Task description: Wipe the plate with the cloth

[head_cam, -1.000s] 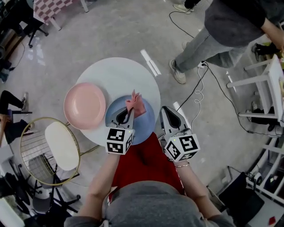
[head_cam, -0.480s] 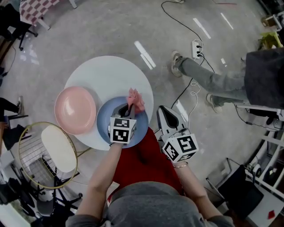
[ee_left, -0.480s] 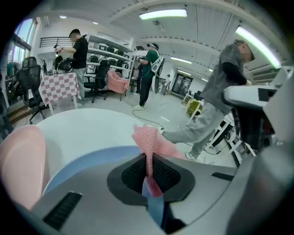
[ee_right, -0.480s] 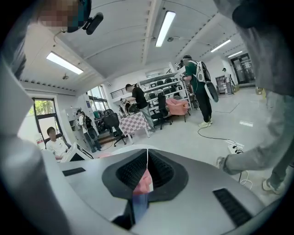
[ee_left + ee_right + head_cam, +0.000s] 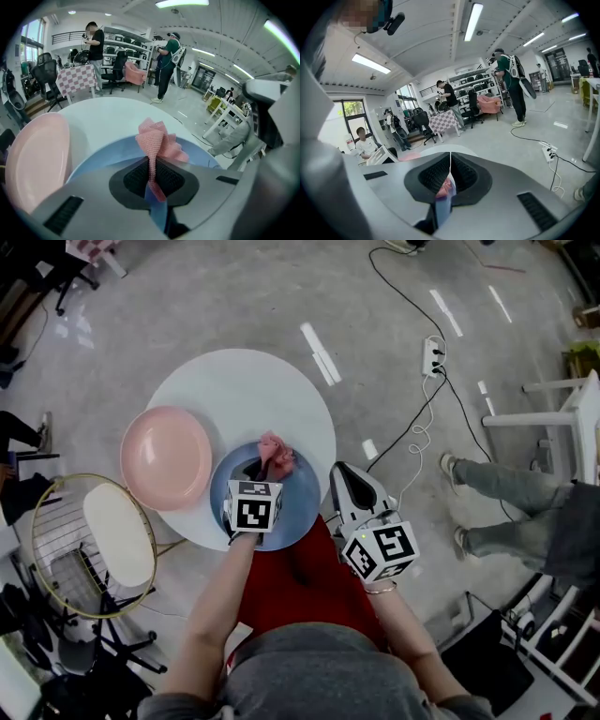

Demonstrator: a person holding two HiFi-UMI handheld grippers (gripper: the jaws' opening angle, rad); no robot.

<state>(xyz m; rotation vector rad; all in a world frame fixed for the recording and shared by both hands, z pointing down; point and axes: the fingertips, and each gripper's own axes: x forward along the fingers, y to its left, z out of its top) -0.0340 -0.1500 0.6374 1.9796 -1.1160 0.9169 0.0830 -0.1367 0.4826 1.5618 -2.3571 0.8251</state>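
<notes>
Pink cloth [image 5: 277, 454], clamped in left gripper [image 5: 257, 469] fingers, now lower on blue plate [image 5: 305, 495]; right gripper [image 5: 342, 474] fingers together.

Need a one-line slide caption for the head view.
Left gripper holds pink cloth over blue plate on round white table; right gripper shut beside plate's rim.

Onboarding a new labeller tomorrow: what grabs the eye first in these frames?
First, the crumpled pink mesh cloth, pinched in the left tongs and standing up over the round blue plate at the near edge of the round white table. Next, the bare round pink plate lies to the blue one's left, and the right tongs hang shut by the table's right edge.
</notes>
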